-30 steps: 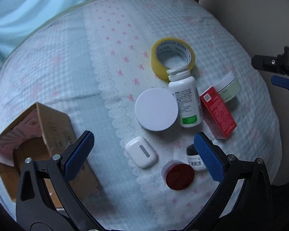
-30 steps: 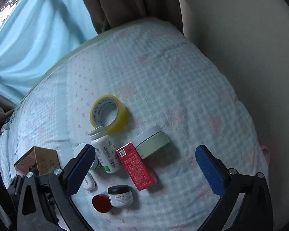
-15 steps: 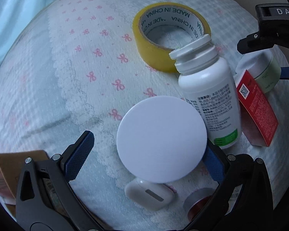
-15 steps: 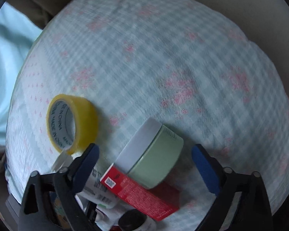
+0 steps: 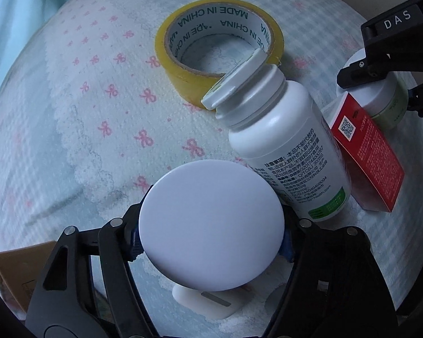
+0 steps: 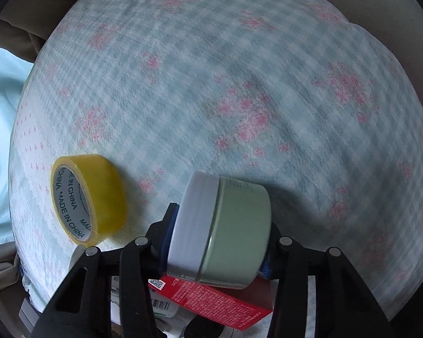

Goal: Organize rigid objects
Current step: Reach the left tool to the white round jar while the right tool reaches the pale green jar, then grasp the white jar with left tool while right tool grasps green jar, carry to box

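My left gripper (image 5: 211,242) is shut on a round white disc case (image 5: 211,225), which hides the fingertips. My right gripper (image 6: 215,242) is shut on a pale green jar with a white lid (image 6: 220,233); the jar also shows in the left wrist view (image 5: 380,95). A yellow tape roll (image 5: 220,48) (image 6: 90,197) lies on the quilt. A white pill bottle (image 5: 284,152) with its flip lid open lies next to a red box (image 5: 366,163) (image 6: 211,304). A white earbud case (image 5: 208,304) lies under the disc.
The objects lie on a blue checked quilt (image 6: 239,84) with pink flowers. A brown cardboard box (image 5: 17,270) sits at the lower left in the left wrist view. A beige wall or cushion (image 6: 394,5) borders the quilt on the right.
Both grippers moved in and closed: the left on the white disc case, the right on the green jar. The jar now sits tilted between the right fingers.
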`<action>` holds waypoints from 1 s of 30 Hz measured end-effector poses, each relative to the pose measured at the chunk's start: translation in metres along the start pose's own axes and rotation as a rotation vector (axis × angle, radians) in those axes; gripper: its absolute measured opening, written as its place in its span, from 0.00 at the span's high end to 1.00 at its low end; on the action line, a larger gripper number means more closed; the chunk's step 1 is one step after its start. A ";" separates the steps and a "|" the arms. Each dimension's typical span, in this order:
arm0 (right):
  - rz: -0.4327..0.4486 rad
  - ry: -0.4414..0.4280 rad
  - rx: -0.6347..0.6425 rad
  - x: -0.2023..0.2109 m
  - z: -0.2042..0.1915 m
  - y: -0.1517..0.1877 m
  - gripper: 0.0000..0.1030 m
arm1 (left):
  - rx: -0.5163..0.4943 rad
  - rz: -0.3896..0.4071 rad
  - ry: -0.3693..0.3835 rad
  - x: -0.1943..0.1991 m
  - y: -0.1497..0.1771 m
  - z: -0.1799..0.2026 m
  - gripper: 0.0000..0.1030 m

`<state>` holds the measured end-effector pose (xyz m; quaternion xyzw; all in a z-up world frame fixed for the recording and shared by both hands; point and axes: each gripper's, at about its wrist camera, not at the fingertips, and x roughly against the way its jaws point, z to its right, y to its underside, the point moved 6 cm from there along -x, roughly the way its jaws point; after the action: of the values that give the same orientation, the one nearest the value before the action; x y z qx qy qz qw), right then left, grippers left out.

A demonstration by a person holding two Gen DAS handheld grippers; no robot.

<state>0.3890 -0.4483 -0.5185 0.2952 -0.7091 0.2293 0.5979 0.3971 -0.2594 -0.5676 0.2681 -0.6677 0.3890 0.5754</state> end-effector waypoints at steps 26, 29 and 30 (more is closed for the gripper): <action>0.197 -0.098 0.259 0.181 -0.006 0.076 0.60 | 0.298 0.176 -0.016 0.213 0.040 -0.036 0.34; 0.211 -0.077 0.347 0.206 -0.017 0.091 0.60 | 0.358 0.210 -0.011 0.258 0.049 -0.055 0.34; 0.212 -0.075 0.372 0.213 -0.020 0.096 0.60 | 0.373 0.224 -0.020 0.273 0.054 -0.062 0.34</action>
<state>0.3133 -0.3960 -0.3026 0.3328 -0.7034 0.4066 0.4787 0.3353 -0.1539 -0.3102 0.2978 -0.6153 0.5648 0.4623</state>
